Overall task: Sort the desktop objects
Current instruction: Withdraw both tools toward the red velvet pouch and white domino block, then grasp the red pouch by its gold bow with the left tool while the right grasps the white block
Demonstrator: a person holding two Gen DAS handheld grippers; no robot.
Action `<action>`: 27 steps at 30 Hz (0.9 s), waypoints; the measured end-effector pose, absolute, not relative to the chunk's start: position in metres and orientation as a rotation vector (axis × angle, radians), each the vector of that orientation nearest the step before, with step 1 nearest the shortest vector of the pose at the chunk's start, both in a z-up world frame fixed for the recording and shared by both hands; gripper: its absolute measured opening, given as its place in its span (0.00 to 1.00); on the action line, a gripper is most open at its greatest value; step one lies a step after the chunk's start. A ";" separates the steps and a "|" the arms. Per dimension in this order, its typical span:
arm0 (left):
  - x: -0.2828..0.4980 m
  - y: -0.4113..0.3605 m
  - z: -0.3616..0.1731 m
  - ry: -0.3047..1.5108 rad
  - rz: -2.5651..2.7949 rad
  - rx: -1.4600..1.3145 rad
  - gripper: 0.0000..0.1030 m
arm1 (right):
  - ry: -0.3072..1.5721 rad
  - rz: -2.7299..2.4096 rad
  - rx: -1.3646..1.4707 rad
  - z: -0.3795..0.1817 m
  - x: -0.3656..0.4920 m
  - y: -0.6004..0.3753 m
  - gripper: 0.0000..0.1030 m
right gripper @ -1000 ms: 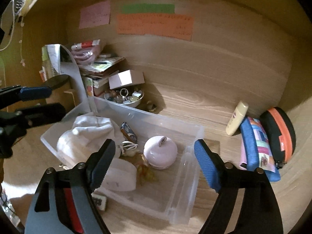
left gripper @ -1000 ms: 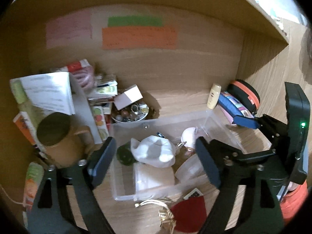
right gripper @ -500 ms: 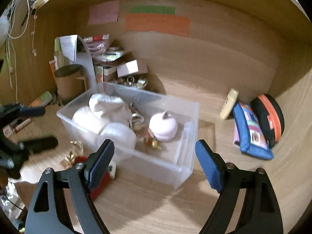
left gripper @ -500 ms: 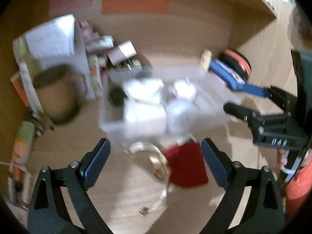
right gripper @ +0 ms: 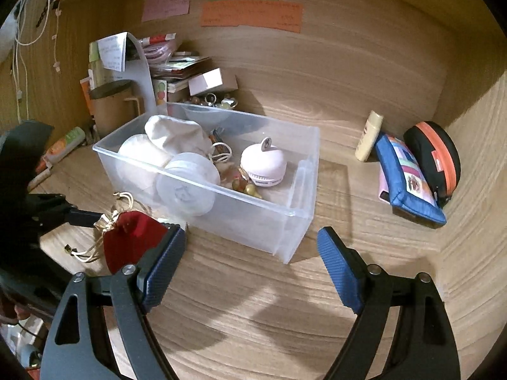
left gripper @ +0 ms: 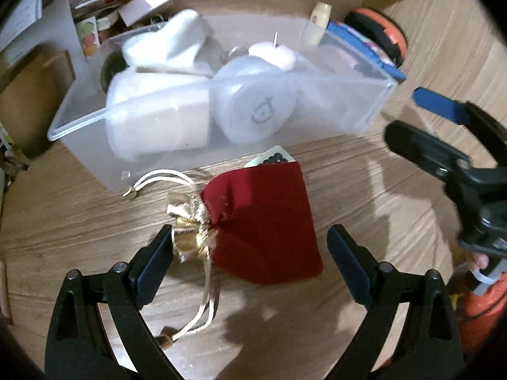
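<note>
Sticky notes (right gripper: 250, 15) on the back wall have writing, too small to read. The red drawstring pouch (left gripper: 266, 221) lies flat on the desk just in front of the clear bin (left gripper: 364, 107), gold neck pointing left. Left gripper (left gripper: 250, 262) hangs over it, jaws spread wide, holding nothing; right gripper (right gripper: 250, 269) is spread and empty too. A card under the pouch is mostly hidden.

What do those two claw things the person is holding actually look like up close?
Both are black plastic frames with triangular cut-outs and small silver bolts. The left gripper carries dark navy pads; the right gripper has brighter blue, finely textured pads. Each has two straight fingers that spread in a V. No cables or sleeves show clearly.
</note>
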State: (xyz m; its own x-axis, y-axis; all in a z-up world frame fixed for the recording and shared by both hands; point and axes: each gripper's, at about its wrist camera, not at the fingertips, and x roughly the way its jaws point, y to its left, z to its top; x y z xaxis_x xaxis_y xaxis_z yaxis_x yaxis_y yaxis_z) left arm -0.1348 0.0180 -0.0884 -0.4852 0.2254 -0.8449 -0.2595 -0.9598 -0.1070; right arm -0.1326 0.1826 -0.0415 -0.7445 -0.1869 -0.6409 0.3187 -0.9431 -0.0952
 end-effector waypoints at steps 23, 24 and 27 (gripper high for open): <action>-0.104 -0.032 -0.076 -0.047 2.623 -1.219 0.29 | 0.319 -2.413 1.096 -0.085 -0.157 0.126 0.78; -0.102 -0.036 -0.075 -0.059 2.631 -1.214 0.28 | 0.328 -2.404 1.102 -0.086 -0.158 0.122 0.75; -0.099 -0.046 -0.071 -0.108 2.641 -1.191 0.28 | 0.346 -2.373 1.130 -0.092 -0.163 0.112 0.63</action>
State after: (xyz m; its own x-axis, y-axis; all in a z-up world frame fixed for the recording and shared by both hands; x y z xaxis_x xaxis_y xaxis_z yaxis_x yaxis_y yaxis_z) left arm -0.0987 -0.0458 -0.0705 -0.6383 0.2492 -0.7284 -0.1889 -0.9679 -0.1656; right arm -0.1635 0.1119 -0.0916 -0.5401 -0.3170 -0.7796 0.5264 -0.8500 -0.0191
